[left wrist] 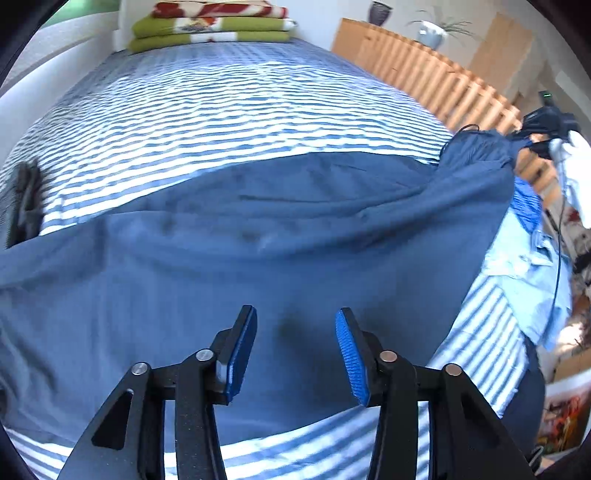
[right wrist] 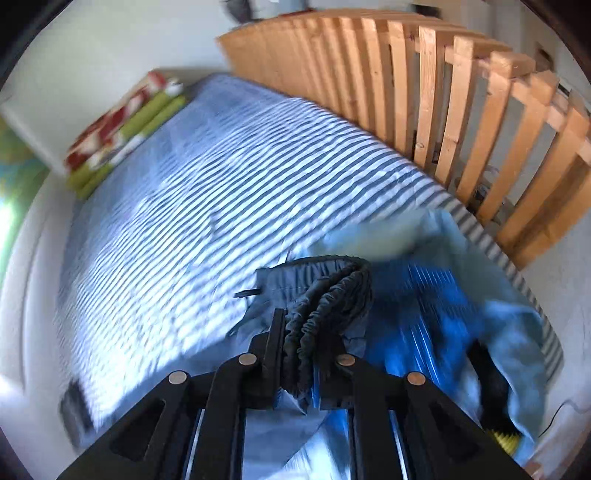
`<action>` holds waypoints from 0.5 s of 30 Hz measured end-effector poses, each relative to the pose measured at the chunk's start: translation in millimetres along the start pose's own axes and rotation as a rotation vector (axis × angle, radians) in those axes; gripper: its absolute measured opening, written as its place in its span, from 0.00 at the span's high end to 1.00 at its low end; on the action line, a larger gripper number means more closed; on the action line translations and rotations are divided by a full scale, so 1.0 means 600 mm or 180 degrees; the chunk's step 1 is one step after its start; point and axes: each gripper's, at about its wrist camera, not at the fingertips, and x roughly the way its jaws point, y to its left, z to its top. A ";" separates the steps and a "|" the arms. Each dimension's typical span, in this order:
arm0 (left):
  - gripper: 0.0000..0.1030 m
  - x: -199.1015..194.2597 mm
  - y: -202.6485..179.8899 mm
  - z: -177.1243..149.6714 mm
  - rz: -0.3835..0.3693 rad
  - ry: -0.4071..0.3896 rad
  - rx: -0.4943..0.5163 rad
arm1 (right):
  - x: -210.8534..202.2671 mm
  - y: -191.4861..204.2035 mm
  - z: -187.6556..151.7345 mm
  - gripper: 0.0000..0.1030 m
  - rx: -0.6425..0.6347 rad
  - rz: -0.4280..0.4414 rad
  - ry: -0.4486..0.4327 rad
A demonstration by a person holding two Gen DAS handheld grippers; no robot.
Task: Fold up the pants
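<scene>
No words, labels, brand marks or numbers can be read in either view. The folded blanket (left wrist: 212,22) at the top of the left-wrist frame carries only a red, white and green pattern, and the small green glow at its upper right edge is too blurred to make out.

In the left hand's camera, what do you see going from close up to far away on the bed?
Left gripper, jaws open over the cloth → dark blue pants spread out → striped bed sheet → folded green and red blankets at the far end.
</scene>
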 end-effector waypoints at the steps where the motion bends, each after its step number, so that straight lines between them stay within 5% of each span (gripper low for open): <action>1: 0.52 0.001 0.013 0.002 0.0069 0.0000 -0.0043 | 0.050 0.006 0.014 0.87 -0.0031 -0.0149 0.0197; 3: 0.52 -0.003 0.037 0.011 0.0125 -0.0011 -0.0113 | 0.102 -0.001 0.013 0.83 0.0090 -0.0230 0.0441; 5: 0.52 -0.014 0.056 0.020 0.0164 -0.0056 -0.0137 | 0.109 0.004 0.006 0.79 0.0028 -0.0157 0.0400; 7: 0.52 -0.025 0.073 0.041 0.0228 -0.0130 -0.0149 | 0.099 0.011 0.000 0.65 -0.0149 -0.0190 0.0313; 10: 0.52 -0.020 0.090 0.093 0.0101 -0.0200 -0.0190 | 0.071 0.016 -0.006 0.64 -0.0235 -0.0138 0.0237; 15: 0.52 0.067 0.081 0.159 0.0085 0.0147 0.0058 | 0.055 0.016 -0.003 0.64 -0.0320 -0.0302 0.0147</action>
